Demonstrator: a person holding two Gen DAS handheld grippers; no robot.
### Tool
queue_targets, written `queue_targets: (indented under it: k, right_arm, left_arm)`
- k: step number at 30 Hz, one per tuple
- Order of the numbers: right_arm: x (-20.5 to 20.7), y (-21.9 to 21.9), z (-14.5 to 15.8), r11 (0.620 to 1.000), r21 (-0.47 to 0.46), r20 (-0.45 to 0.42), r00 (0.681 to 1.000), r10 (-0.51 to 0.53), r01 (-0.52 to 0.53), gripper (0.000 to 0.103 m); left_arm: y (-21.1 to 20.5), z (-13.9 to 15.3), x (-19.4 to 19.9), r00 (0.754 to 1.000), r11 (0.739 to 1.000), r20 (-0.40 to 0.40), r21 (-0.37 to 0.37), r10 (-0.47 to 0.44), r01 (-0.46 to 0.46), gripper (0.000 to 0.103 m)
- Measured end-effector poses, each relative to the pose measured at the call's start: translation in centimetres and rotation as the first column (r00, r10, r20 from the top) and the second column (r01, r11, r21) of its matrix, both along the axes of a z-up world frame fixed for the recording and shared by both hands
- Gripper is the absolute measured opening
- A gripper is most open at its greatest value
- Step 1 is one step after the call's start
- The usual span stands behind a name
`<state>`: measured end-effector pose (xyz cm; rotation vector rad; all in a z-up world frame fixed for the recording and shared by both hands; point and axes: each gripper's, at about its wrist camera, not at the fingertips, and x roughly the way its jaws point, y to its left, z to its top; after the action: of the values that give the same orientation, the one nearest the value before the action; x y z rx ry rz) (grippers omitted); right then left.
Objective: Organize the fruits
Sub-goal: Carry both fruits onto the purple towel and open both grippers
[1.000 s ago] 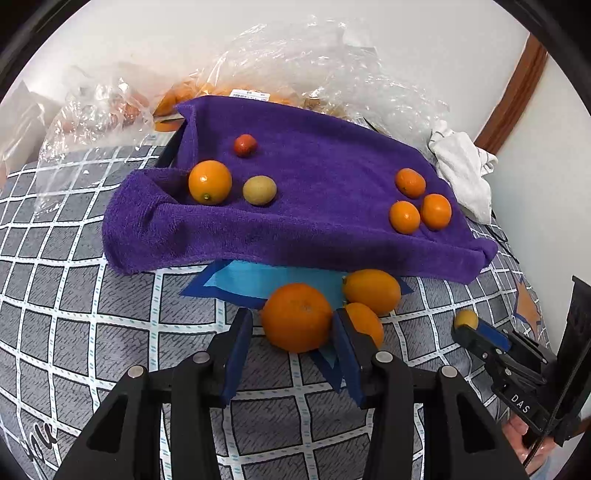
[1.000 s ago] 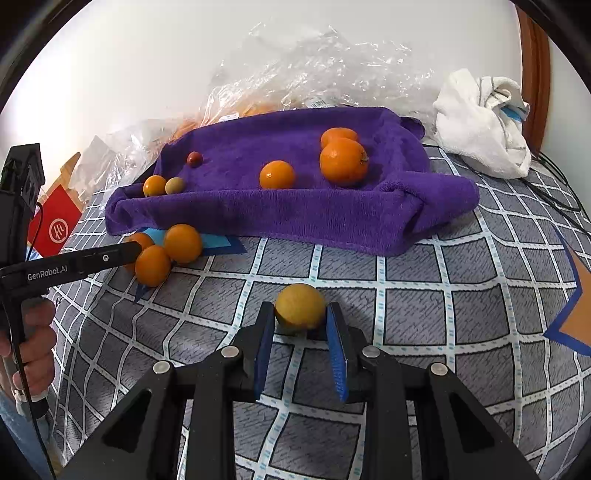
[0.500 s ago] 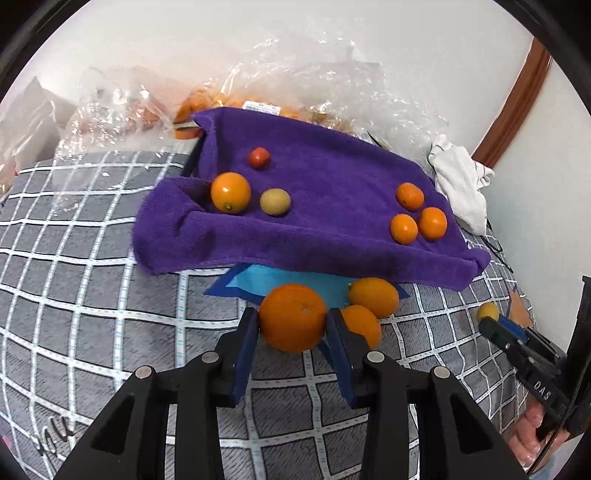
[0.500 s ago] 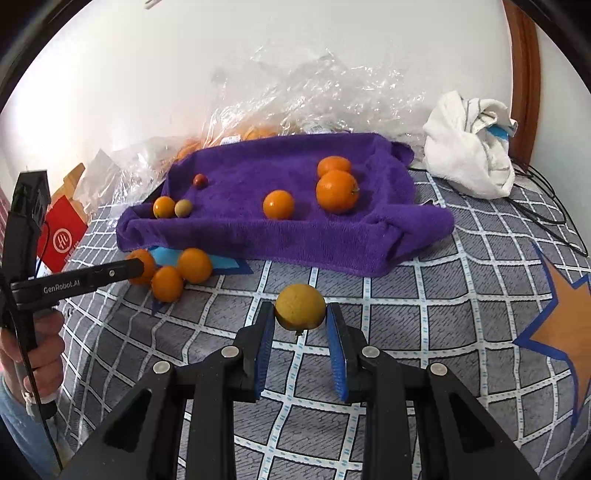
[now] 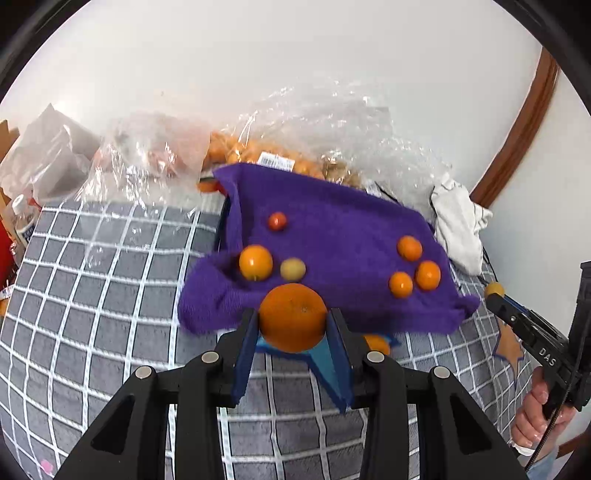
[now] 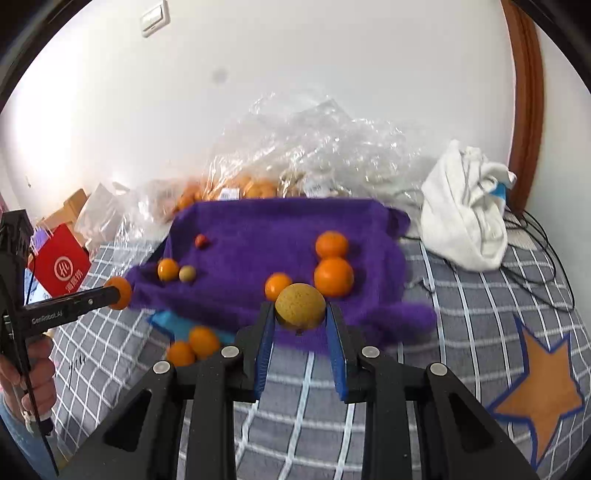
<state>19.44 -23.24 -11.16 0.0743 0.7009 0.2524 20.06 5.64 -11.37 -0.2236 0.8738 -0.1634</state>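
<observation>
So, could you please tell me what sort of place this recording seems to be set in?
Probably a bedroom at home: the fruit lies on a purple towel spread over a grid-patterned grey bedcover, with a light switch on the white wall and a wooden door frame.

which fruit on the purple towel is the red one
The small round red fruit lying alone near the purple towel's back-left corner; the other five on it are orange or yellowish.

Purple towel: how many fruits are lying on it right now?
6 on the purple towel: red one, orange and yellowish one at left; three oranges at right. Folds may hide more.
</observation>
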Motion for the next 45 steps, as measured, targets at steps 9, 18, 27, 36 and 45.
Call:
queue_targets:
  k: [9,18,27,36,45]
  right_arm:
    - [4.4,0.3,-2.6,1.0,0.009,-0.079,0.997,0.007,-0.006,0.028]
    - [7.2,1.4,-6.1,1.0,0.01,-0.185,0.983,0.015,-0.013,0.028]
    - [8.0,0.9,-7.1,0.999,0.029,-0.194,0.981,0.026,-0.02,0.028]
    - [7.8,0.9,-7.0,0.998,0.022,-0.164,0.985,0.053,-0.05,0.029]
    - [7.2,0.8,-6.9,0.999,0.009,-0.147,0.988,0.053,-0.052,0.035]
  left_arm:
    - [0.3,0.5,2.9,1.0,1.0,0.0,0.015,0.008,-0.008,0.036]
    - [-0.6,-1.0,5.1,1.0,1.0,-0.026,0.003,-0.013,0.013,0.036]
    - [-2.3,-2.6,9.0,0.998,1.0,-0.053,-0.004,-0.019,0.019,0.036]
    - [-3.0,-3.9,12.2,0.998,0.999,-0.061,0.029,0.021,-0.019,0.036]
    - [-3.3,-5.5,13.0,0.996,0.997,-0.086,0.067,0.028,-0.023,0.036]
